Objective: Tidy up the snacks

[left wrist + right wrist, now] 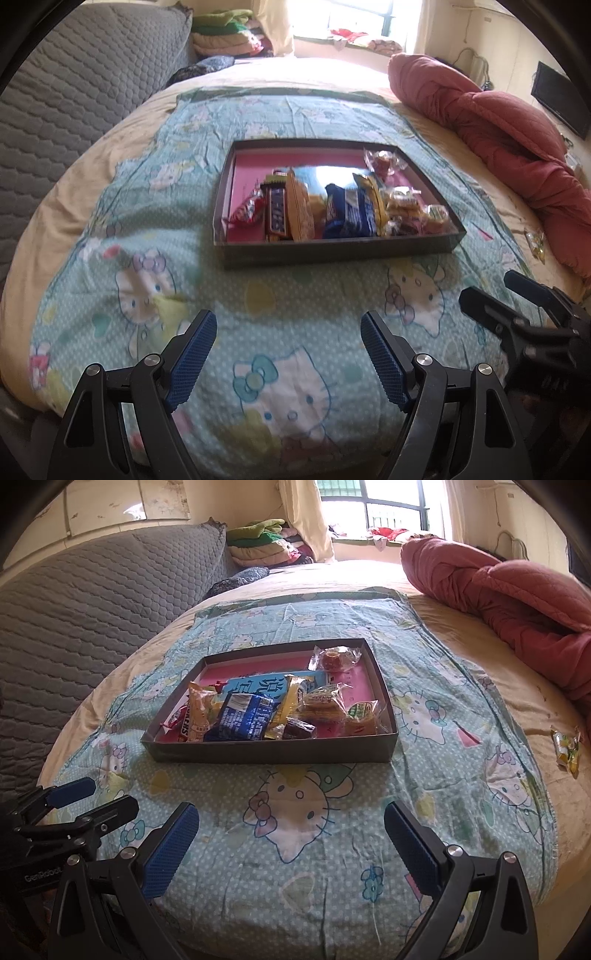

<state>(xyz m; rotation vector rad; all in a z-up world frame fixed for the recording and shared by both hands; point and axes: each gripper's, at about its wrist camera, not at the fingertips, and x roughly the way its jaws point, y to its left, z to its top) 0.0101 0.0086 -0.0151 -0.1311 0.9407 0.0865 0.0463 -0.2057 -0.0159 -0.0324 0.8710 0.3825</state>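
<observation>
A shallow dark box (332, 249) (273, 751) with a pink floor sits on the bed and holds several wrapped snacks, among them a blue packet (345, 216) (240, 718) and an orange packet (300, 210) (197, 710). One loose yellow-green snack (535, 242) (565, 749) lies on the bed to the right of the box. My left gripper (288, 328) is open and empty, in front of the box. My right gripper (291, 821) is open and empty, also in front of the box. Each gripper shows at the edge of the other's view.
The box rests on a teal Hello Kitty cloth (258, 325) (295, 830) over a beige bed. A red quilt (498, 136) (517, 598) lies at the right. A grey quilted headboard (66, 96) (92, 605) stands at the left. Folded clothes (266, 542) lie at the back.
</observation>
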